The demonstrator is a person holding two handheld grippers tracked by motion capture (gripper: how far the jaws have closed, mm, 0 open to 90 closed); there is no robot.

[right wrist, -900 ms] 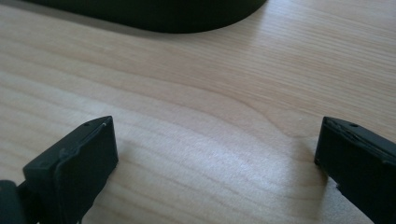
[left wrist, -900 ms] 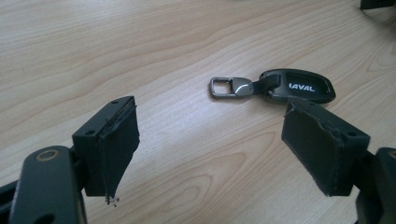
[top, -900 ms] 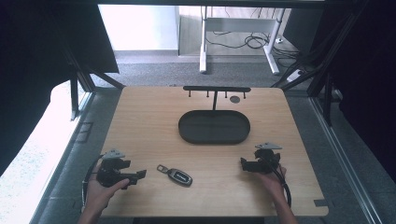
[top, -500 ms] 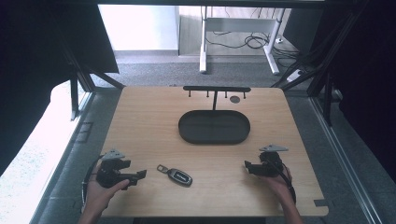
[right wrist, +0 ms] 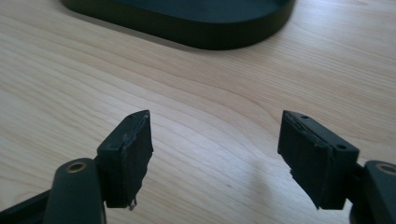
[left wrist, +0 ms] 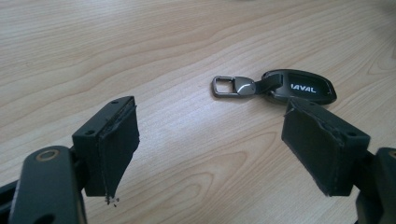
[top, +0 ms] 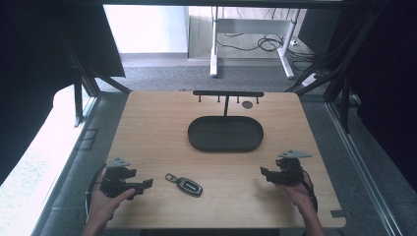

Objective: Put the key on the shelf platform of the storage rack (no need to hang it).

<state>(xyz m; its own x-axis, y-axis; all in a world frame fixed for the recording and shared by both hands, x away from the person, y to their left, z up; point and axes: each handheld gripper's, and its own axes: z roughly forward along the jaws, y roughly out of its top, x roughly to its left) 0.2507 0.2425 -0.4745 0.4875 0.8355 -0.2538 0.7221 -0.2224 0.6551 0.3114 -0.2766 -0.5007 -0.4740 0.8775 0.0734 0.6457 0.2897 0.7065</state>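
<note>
Over at the near left corner of the desk (top: 147, 128), the left gripper (top: 143, 184) sits low, jaws spread wide with nothing between them. Just to its right lies the car key fob (top: 185, 184), flat on the wood with its metal loop toward the gripper. Behind centre sits the black oval tray (top: 225, 133). On the right, the right gripper (top: 264, 173) hovers, jaws wide apart, holding nothing.

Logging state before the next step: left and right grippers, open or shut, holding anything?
Left gripper: open, empty; black car key fob with metal clip lies ahead on the wooden table.
Right gripper: open, empty.
</note>
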